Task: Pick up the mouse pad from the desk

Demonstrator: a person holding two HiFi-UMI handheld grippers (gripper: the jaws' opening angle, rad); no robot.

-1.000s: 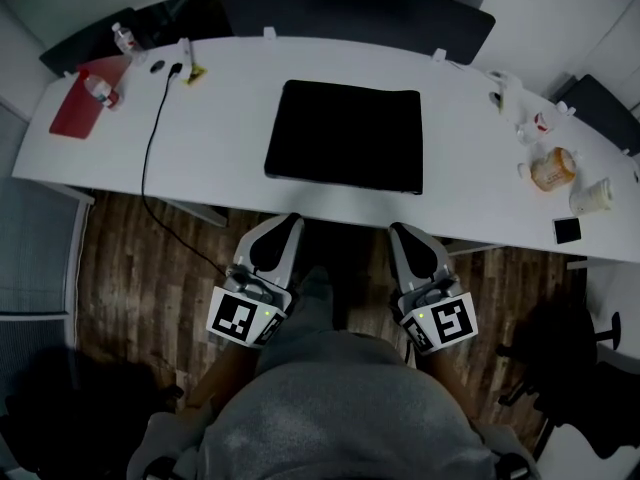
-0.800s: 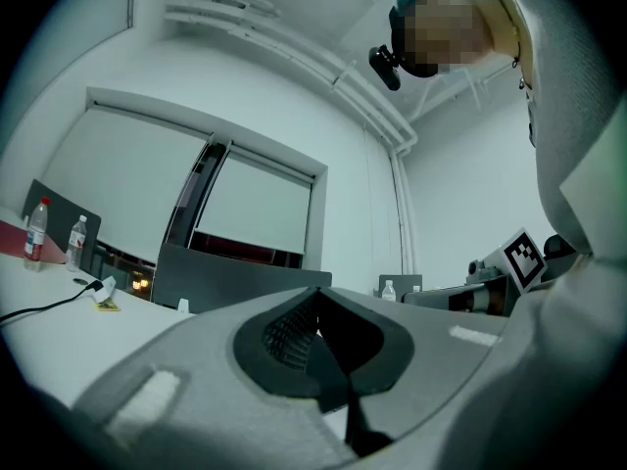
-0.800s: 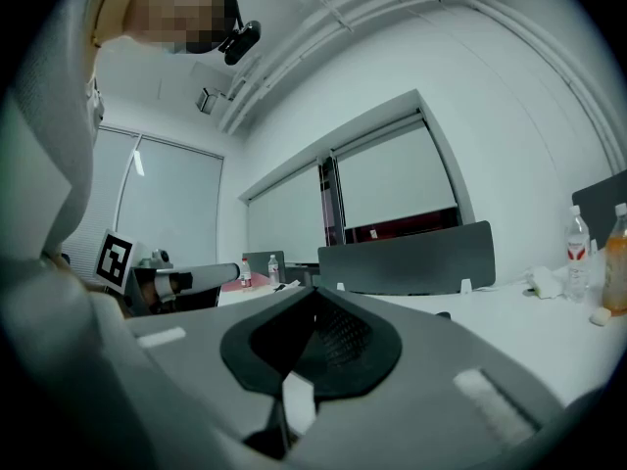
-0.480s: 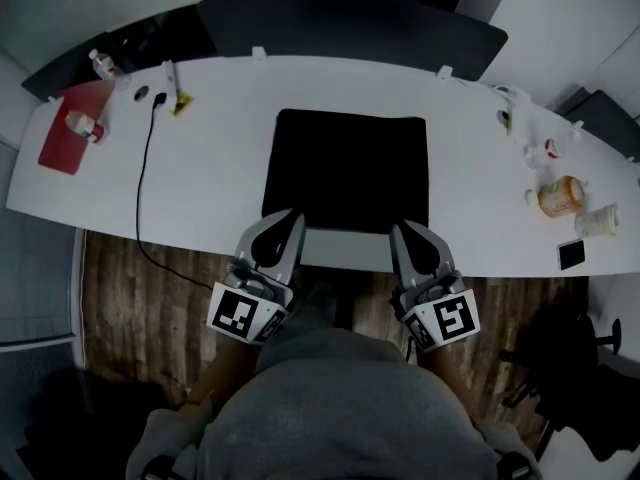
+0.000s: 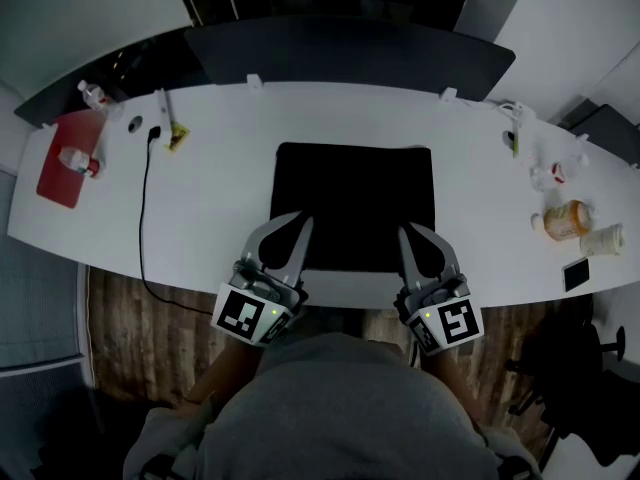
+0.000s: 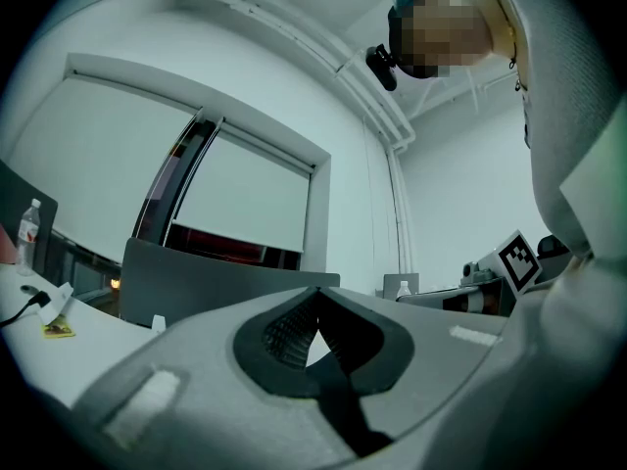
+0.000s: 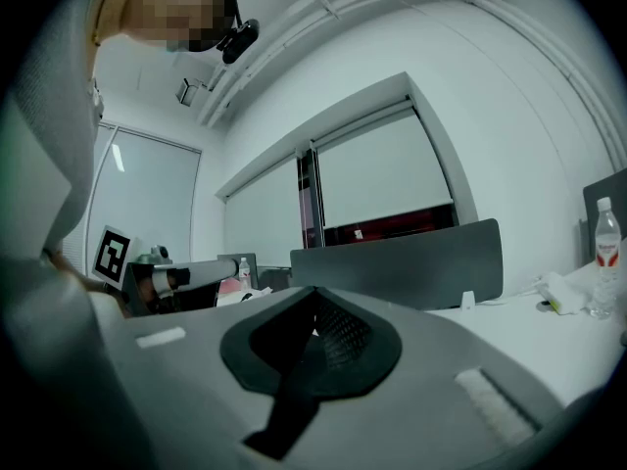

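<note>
Head view: my left tool (image 5: 300, 220) and right tool (image 5: 410, 232), grey moulded shells each bearing a marker cube, lie over the near edge of the mouse pad (image 5: 355, 193). The pad is a flat, matte-black rectangle with rounded corners, at the middle of the smooth, white, curved desk (image 5: 210, 183). I cannot tell whether the tools touch it. Gripper views: each tool's ribbed black pads (image 6: 289, 333) meet at the tips, with nothing between them. A thin black cable (image 5: 144, 208) crosses the desk's left part.
</note>
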